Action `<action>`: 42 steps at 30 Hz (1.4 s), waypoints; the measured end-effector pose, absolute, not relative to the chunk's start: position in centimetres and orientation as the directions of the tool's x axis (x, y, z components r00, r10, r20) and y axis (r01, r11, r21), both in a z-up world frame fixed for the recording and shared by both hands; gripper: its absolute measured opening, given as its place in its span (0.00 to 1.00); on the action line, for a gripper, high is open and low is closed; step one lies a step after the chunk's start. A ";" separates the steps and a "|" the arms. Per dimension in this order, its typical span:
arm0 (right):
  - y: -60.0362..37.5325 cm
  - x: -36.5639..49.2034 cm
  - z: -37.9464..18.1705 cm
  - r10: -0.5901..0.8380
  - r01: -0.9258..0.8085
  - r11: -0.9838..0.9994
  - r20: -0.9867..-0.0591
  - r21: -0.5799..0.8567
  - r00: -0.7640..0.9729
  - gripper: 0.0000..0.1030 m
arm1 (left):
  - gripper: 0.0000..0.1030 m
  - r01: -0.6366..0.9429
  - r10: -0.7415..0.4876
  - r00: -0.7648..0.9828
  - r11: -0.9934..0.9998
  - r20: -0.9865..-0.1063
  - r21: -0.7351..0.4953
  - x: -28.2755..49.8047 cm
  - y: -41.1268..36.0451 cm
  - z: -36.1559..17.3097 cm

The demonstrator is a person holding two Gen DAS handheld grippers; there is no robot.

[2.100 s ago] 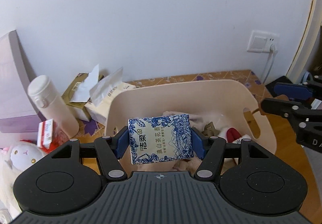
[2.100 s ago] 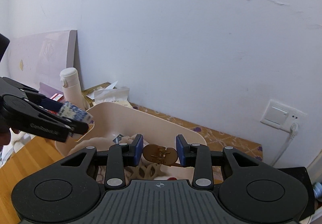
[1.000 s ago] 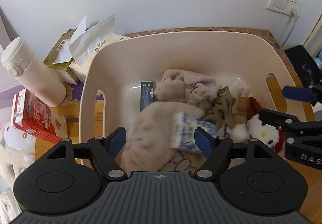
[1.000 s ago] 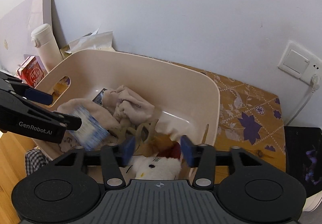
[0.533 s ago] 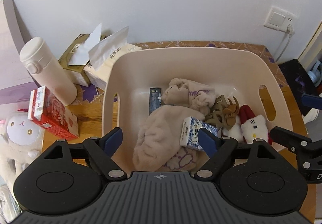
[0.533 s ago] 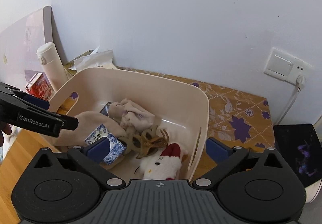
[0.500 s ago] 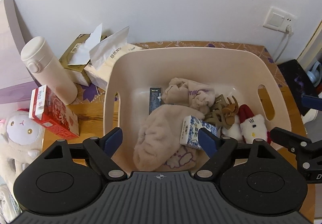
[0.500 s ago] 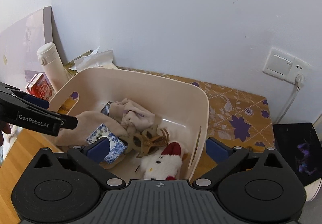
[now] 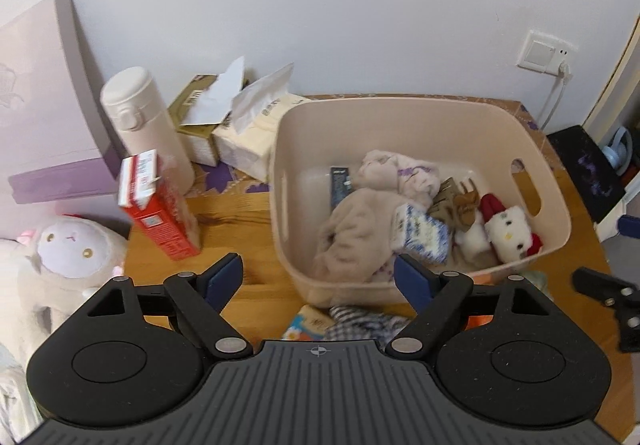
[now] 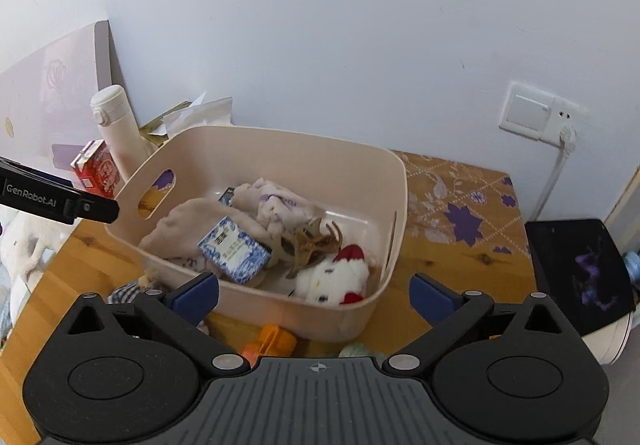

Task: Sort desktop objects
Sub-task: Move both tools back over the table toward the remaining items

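Left wrist view: a wooden counter [image 9: 240, 221] stands against a plain pale wall, with a patterned brown-and-purple mat along its back edge and a wall socket [image 9: 546, 51] at the upper right. The left tool [image 9: 318, 273] hangs above the near edge of the beige bin [image 9: 280, 149], its blue pads spread wide with nothing between them. Inside the bin the blue-and-white tissue pack [image 9: 420, 233] lies tilted on a beige cloth [image 9: 356, 221], its long axis running from upper left to lower right, beside a brown hair claw [image 9: 456, 201] and a white plush cat [image 9: 508, 231]. Left of the bin stand a cream flask [image 9: 144, 125], a red carton [image 9: 158, 209] and two tissue boxes [image 9: 236, 133].

Right wrist view: the right tool [image 10: 314, 295] is likewise spread wide and empty, over the bin's near rim. The tissue pack [image 10: 236, 249] rests slanted against the cloth, its printed face turned up toward the camera. The left tool's finger [image 10: 60, 199] reaches in from the left edge.
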State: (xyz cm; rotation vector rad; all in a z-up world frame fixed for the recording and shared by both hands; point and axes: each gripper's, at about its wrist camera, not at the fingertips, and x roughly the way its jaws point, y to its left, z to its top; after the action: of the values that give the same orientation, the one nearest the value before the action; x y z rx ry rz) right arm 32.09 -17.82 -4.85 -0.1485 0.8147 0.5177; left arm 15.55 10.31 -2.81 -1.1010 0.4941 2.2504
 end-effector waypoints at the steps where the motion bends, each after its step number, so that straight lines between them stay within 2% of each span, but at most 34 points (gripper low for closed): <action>1: -18.0 31.7 -4.9 0.380 -0.493 0.868 -0.727 0.066 0.572 1.00 | 0.82 -0.643 0.332 -0.496 -0.761 -0.802 0.082 15.8 9.9 -2.9; 10: -19.8 28.0 -5.9 0.342 -0.480 0.876 -0.751 0.038 0.565 1.00 | 0.82 -0.612 0.298 -0.468 -0.788 -0.832 0.062 16.9 5.9 -4.5; 20: -21.7 25.0 -7.7 0.322 -0.494 0.869 -0.774 0.013 0.546 1.00 | 0.82 -0.628 0.250 -0.451 -0.771 -0.857 0.105 18.6 3.5 -7.1; 30: -22.8 25.1 -10.5 0.293 -0.497 0.868 -0.804 -0.005 0.518 1.00 | 0.82 -0.642 0.193 -0.435 -0.752 -0.880 0.153 18.7 3.1 -10.5; 42: -22.8 26.3 -14.3 0.273 -0.531 0.846 -0.811 -0.054 0.517 1.00 | 0.82 -0.697 0.201 -0.429 -0.693 -0.881 0.182 17.6 4.0 -13.9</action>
State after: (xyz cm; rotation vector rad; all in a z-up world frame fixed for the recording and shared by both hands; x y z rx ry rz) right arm 26.32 -22.81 -14.29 -0.3133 0.9076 0.4919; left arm 17.59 4.01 -13.94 -1.2183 0.7319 2.1445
